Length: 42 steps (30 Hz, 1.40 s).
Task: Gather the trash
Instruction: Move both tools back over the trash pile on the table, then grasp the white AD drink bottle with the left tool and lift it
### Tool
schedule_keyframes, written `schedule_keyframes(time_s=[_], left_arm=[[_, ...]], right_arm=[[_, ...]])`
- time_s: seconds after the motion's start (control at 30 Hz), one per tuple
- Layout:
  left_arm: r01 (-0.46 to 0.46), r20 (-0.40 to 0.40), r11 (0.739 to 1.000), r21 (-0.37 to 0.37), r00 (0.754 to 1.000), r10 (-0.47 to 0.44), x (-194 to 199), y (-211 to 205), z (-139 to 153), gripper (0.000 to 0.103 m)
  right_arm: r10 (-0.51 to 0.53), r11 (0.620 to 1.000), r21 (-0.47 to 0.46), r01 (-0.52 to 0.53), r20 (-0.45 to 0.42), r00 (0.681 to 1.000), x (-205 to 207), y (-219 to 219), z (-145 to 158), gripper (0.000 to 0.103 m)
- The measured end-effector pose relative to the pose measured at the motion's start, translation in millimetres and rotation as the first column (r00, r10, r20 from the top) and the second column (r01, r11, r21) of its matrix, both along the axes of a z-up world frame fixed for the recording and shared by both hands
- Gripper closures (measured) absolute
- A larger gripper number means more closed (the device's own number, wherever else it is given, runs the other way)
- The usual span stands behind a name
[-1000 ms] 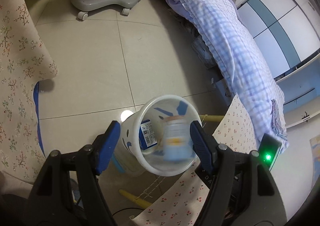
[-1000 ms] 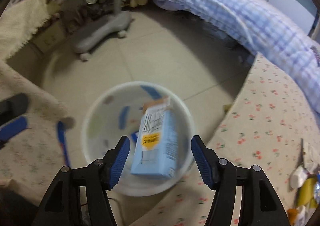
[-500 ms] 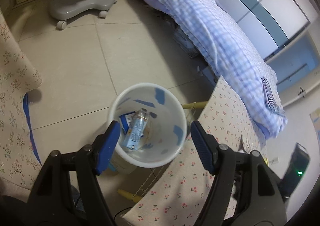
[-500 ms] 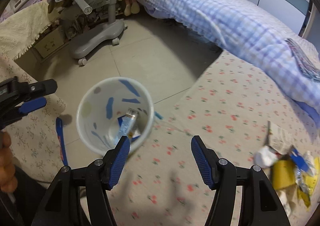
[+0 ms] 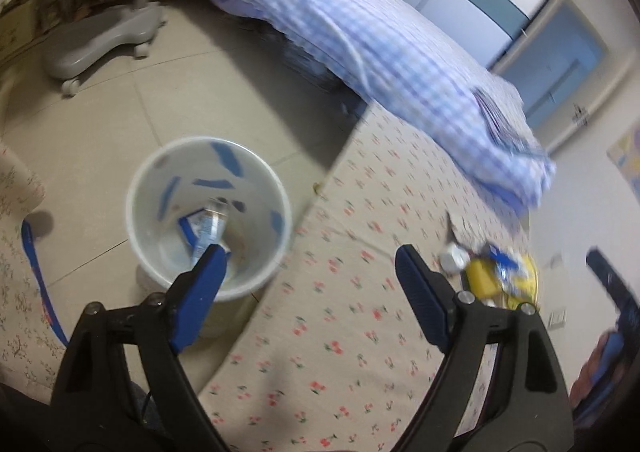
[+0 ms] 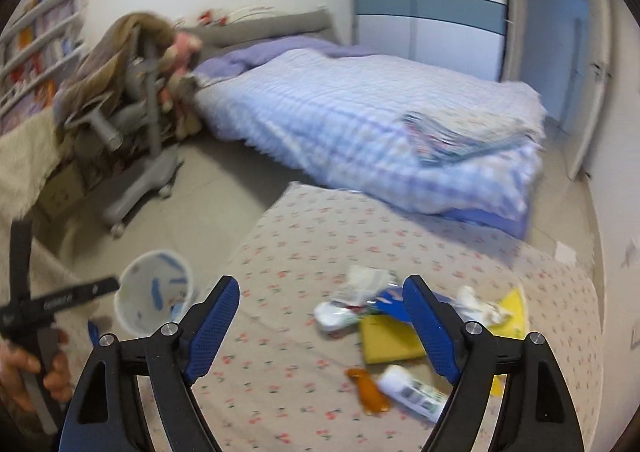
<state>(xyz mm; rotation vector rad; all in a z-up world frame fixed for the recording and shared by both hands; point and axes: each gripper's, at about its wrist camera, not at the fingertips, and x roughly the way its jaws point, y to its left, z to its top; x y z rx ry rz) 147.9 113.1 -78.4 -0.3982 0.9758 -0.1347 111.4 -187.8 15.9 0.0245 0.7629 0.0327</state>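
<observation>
A white bin point(image 5: 208, 219) with blue marks stands on the floor by the table edge, with a blue carton and a can point(image 5: 210, 226) lying inside. My left gripper point(image 5: 310, 254) hangs over the table edge beside it, jaws opening, nothing between them. Trash lies on the floral tablecloth point(image 6: 304, 384): a yellow packet point(image 6: 390, 340), a white wrapper point(image 6: 334, 316), an orange piece point(image 6: 370, 392), a white bottle point(image 6: 412, 392). My right gripper point(image 6: 320, 298) is above this pile, jaws opening and empty. The bin point(image 6: 154, 298) shows small at the left there.
A bed point(image 6: 380, 119) with a blue checked cover stands beyond the table. A grey chair base point(image 5: 104, 35) on castors is on the tiled floor. A hand point(image 6: 28, 376) holding the left gripper's handle shows at lower left of the right wrist view.
A carton and a can dropped from the grippers into the bin. Both grippers then swung right, away from the bin and over the table, the right one rising toward the trash pile; jaws widened.
</observation>
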Motion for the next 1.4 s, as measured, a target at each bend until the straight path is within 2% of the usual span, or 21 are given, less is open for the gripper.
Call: schedule_keyframes(time_s=[0.1, 0.17, 0.3, 0.47, 0.6, 0.7, 0.8, 0.97, 1.0, 1.1, 1.17, 1.23, 1.3, 1.33, 1.4], left_arm=[[0.050, 0.015, 0.997, 0.055, 0.999, -0.051, -4, -25, -1, 0.017], [0.090, 0.012, 0.992, 0.085, 0.996, -0.092, -4, -41, -2, 0.017], [0.172, 0.001, 0.980, 0.100, 0.985, -0.173, -6, -69, -7, 0.017], [0.196, 0.022, 0.966, 0.168, 0.979, -0.203, -11, -107, -7, 0.017], [0.267, 0.053, 0.935, 0.234, 0.957, -0.286, -13, -148, -3, 0.017], [0.335, 0.075, 0.892, 0.304, 0.925, -0.373, -8, -177, 0, 0.017], [0.411, 0.083, 0.840, 0.353, 0.881, -0.466, 3, -208, -4, 0.017], [0.452, 0.095, 0.788, 0.418, 0.841, -0.533, 26, -239, -10, 0.017], [0.468, 0.082, 0.760, 0.451, 0.826, -0.557, 31, -248, -14, 0.017], [0.484, 0.033, 0.692, 0.536, 0.807, -0.590, 42, -268, -28, 0.017], [0.507, 0.021, 0.671, 0.541, 0.789, -0.614, 46, -274, -33, 0.017], [0.537, -0.015, 0.630, 0.561, 0.768, -0.641, 50, -283, -41, 0.017], [0.560, -0.095, 0.579, 0.593, 0.763, -0.640, 57, -290, -55, 0.017], [0.573, -0.126, 0.572, 0.588, 0.763, -0.634, 60, -291, -60, 0.020], [0.615, -0.189, 0.583, 0.531, 0.756, -0.626, 69, -289, -72, 0.035]], right_arm=[[-0.073, 0.995, 0.067, 0.075, -0.031, 0.997, 0, -35, -6, 0.018], [-0.095, 0.992, 0.078, 0.099, -0.051, 0.994, -2, -49, -7, 0.018], [-0.138, 0.990, -0.005, 0.138, -0.069, 0.988, -12, -63, -12, 0.018], [-0.115, 0.993, -0.020, 0.113, -0.065, 0.991, -23, -64, -13, 0.018], [-0.096, 0.993, -0.078, 0.093, -0.033, 0.995, -30, -67, -14, 0.018], [-0.101, 0.992, -0.081, 0.099, -0.025, 0.995, -34, -78, -16, 0.018], [-0.104, 0.992, -0.082, 0.099, -0.068, 0.992, -32, -90, -22, 0.018], [-0.107, 0.992, -0.083, 0.098, -0.113, 0.988, -34, -112, -32, 0.018], [-0.103, 0.993, -0.077, 0.094, -0.123, 0.987, -35, -115, -33, 0.018], [-0.094, 0.993, -0.078, 0.083, -0.155, 0.983, -37, -122, -41, 0.018], [-0.077, 0.994, -0.095, 0.060, -0.190, 0.979, -37, -121, -49, 0.018], [-0.051, 0.993, -0.119, 0.024, -0.226, 0.973, -36, -116, -57, 0.018], [-0.015, 0.987, -0.155, -0.029, -0.278, 0.960, -34, -107, -72, 0.018], [-0.004, 0.985, -0.166, -0.047, -0.296, 0.955, -33, -103, -77, 0.018], [0.028, 0.976, -0.193, -0.099, -0.341, 0.940, -33, -93, -89, 0.018]])
